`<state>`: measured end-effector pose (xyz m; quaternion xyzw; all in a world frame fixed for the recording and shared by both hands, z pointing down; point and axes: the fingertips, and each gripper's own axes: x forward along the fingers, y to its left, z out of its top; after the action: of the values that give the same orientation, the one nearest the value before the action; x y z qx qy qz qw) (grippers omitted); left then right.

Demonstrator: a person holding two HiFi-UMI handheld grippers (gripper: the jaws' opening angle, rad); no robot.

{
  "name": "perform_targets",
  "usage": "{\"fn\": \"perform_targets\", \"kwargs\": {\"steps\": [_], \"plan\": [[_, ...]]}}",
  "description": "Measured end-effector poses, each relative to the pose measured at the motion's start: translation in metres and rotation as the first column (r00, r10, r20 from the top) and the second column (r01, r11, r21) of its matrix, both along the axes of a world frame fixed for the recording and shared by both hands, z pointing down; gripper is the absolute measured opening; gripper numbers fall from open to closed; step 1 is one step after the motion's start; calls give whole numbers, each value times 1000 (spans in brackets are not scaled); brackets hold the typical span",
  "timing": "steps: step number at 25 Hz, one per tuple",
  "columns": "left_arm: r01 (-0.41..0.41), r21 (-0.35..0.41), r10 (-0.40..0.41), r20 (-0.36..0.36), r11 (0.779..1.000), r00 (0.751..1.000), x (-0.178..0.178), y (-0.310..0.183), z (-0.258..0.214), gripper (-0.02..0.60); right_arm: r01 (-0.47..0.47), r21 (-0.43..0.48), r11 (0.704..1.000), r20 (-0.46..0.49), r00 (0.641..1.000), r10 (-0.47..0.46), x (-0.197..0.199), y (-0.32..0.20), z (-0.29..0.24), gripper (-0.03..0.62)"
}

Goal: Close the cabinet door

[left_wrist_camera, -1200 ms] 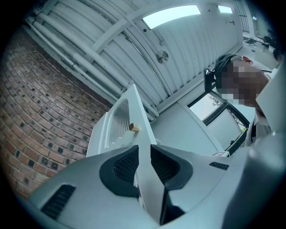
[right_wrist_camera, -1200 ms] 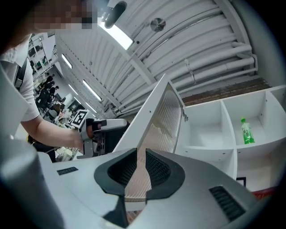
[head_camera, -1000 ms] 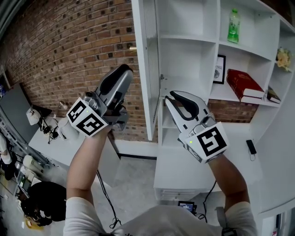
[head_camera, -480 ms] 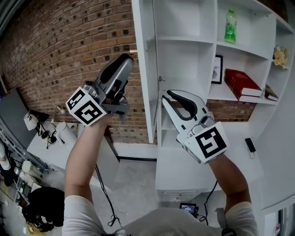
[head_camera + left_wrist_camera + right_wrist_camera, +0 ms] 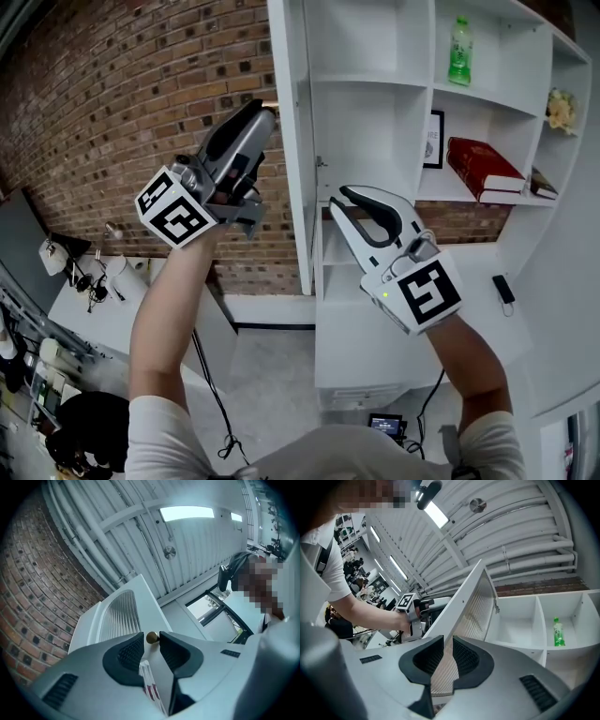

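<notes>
— Two grippers up, one on each side of the door? Start from the left.

— Yes. Far left is the brick wall (image 5: 122,84), then free space, then the left gripper (image 5: 262,114) pointing up at the brass knob (image 5: 152,637). Its jaws are a narrow gap apart with the knob right at their tips; I can't tell whether they touch it.

— And the door itself?

— The cabinet door (image 5: 292,141) stands open, long axis vertical, seen edge-on in the head view. Its free edge points out toward the person, its knob face looks at the bricks, and its ribbed inner face looks at the shelves (image 5: 375,80).

— Right of it?

— The right gripper (image 5: 448,641) hangs just beside the inner face, in front of the open compartments, jaws slightly parted and gripping nothing. A green bottle (image 5: 458,52) and a red book (image 5: 483,167) sit deep on the shelves, well back from the front edges.
</notes>
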<state>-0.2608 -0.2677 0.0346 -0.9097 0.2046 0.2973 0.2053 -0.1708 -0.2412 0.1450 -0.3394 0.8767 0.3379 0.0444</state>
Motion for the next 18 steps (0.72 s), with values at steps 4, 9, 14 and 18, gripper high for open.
{"fn": "perform_targets", "kwargs": {"steps": [4, 9, 14, 18], "plan": [[-34, 4, 34, 1, 999, 999, 3, -1, -2, 97, -17, -2, 1000, -3, 1000, 17, 0, -1, -1, 63], [-58, 3, 58, 6, 998, 998, 4, -1, -4, 97, -31, -22, 999, -15, 999, 30, -9, 1, -3, 63], [-102, -3, 102, 10, 995, 995, 10, -1, -8, 95, -28, -14, 1000, -19, 999, 28, -14, 1, -3, 63], [-151, -18, 151, -5, 988, 989, 13, -2, -8, 94, -34, -34, 999, -20, 999, 33, -17, 0, -1, 63]]}}
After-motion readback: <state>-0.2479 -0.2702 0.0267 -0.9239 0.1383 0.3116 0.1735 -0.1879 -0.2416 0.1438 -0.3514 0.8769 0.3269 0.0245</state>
